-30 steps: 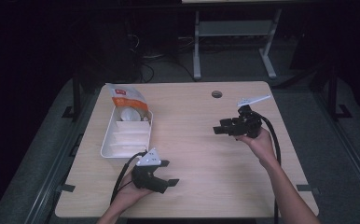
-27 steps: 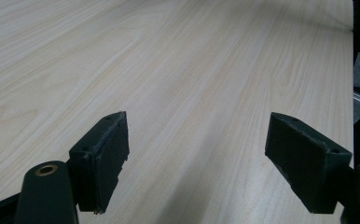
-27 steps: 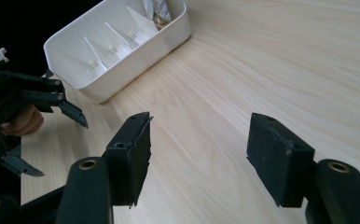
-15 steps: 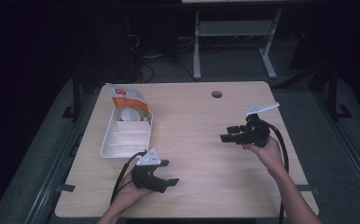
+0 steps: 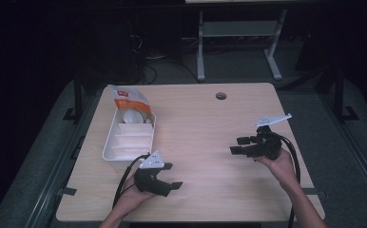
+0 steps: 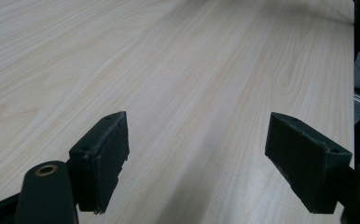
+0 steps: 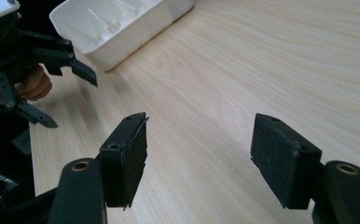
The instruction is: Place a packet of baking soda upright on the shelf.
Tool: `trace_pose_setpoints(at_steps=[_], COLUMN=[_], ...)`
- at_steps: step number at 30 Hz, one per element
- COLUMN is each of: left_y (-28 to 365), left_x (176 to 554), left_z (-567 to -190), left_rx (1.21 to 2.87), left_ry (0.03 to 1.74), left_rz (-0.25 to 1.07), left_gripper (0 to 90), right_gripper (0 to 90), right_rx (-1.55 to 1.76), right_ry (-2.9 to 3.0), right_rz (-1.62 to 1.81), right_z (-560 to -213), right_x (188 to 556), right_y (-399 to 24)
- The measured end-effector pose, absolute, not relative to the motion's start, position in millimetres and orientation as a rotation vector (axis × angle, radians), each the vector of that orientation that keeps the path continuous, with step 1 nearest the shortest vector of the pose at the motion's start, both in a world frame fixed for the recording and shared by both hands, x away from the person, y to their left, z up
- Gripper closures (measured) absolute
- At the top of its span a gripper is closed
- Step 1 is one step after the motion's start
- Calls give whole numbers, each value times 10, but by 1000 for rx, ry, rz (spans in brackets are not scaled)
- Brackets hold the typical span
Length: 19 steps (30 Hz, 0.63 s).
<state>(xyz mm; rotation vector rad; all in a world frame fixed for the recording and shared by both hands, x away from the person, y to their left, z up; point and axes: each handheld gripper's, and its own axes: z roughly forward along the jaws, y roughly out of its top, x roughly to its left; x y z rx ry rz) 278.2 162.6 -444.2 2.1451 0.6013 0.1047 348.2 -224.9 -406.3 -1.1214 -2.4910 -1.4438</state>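
Note:
My left gripper rests low on the table near the front left, held in a hand, jaws pointing right. In the left gripper view its jaws stand wide open over bare wood. My right gripper hovers at the right side, jaws pointing left toward the other gripper. Its jaws are open, have just been opening a little further, and hold nothing. A white divided tray lies at the left, with a white round cup and an orange-and-white pouch at its far end.
The wooden table has a round cable hole near its far edge. The right gripper view shows the tray's wall and the left gripper farther off. A metal frame stands on the dark floor behind the table.
My right gripper has moved toward the near edge and slightly right, sinking a little. The left gripper has kept still.

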Motion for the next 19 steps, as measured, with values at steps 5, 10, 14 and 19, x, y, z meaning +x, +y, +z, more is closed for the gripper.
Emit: trace_pose_setpoints(at_steps=[5,10,14,19], left_y=[1625,1619,1611,1612], left_x=[2782,2780,2775,2780], left_z=[-4443,-4447,-4450,-4451], left_rx=[2147,2149,2149,2148], left_ry=[600,600,597,593], left_rz=[105,105,102,100], left_gripper=[212,212,212,212], right_gripper=[347,340,326,310], right_rx=[-1122,-1125,-1140,-1164], right_ry=[-2503,-2507,-2460,-2462], right_rz=[-1421,-1405,-1436,-1458], right_z=[-4113,-4189,-4267,-4311], right_x=[3375,3246,3169,3043], right_y=[-2285,-2319,-2364,-2417])
